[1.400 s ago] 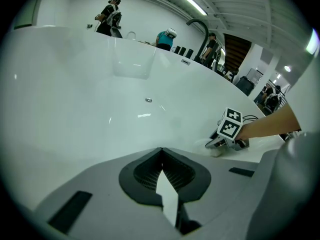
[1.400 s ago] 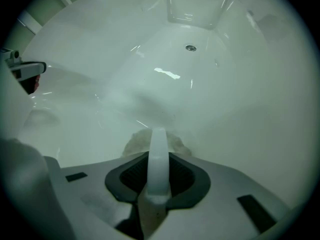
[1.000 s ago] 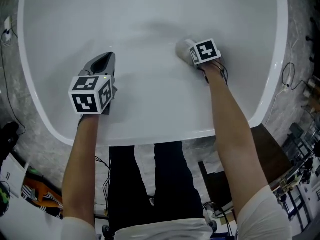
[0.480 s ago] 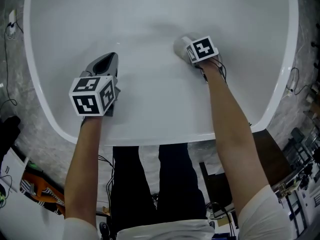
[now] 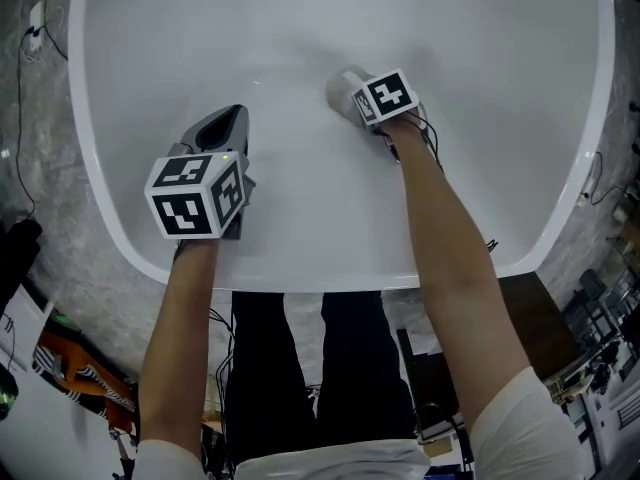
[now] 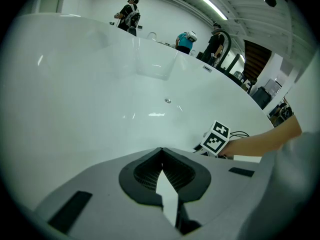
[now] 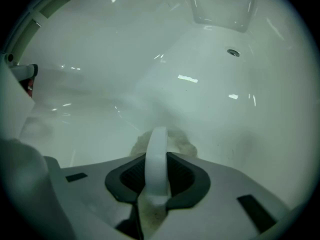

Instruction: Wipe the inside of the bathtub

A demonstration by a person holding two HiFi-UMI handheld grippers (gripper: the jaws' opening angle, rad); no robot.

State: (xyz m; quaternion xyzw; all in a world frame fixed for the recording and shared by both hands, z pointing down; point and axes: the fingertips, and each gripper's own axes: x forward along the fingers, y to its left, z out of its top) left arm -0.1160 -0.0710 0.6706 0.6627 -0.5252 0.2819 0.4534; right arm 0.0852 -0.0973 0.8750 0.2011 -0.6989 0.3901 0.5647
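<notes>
The white bathtub (image 5: 300, 276) fills the head view; its drain (image 7: 233, 52) shows in the right gripper view and its drain (image 6: 168, 100) in the left gripper view too. My right gripper (image 5: 340, 90) is low inside the tub, near the middle. In its own view the right gripper (image 7: 158, 155) is shut on a pale beige cloth (image 7: 183, 145) with a white strip (image 7: 157, 149) between the jaws. The cloth rests against the tub surface. My left gripper (image 5: 232, 118) hovers over the near left wall, shut and holding nothing.
The person's legs stand against the tub's near rim. A dark piece of furniture (image 5: 540, 308) stands at the right, an orange item (image 5: 75, 368) at lower left. Cables lie on the stone floor. Several people (image 6: 129, 16) stand beyond the far rim.
My right gripper has slid leftward across the tub's inside with the cloth. The left gripper has barely moved. The head view has shifted a little.
</notes>
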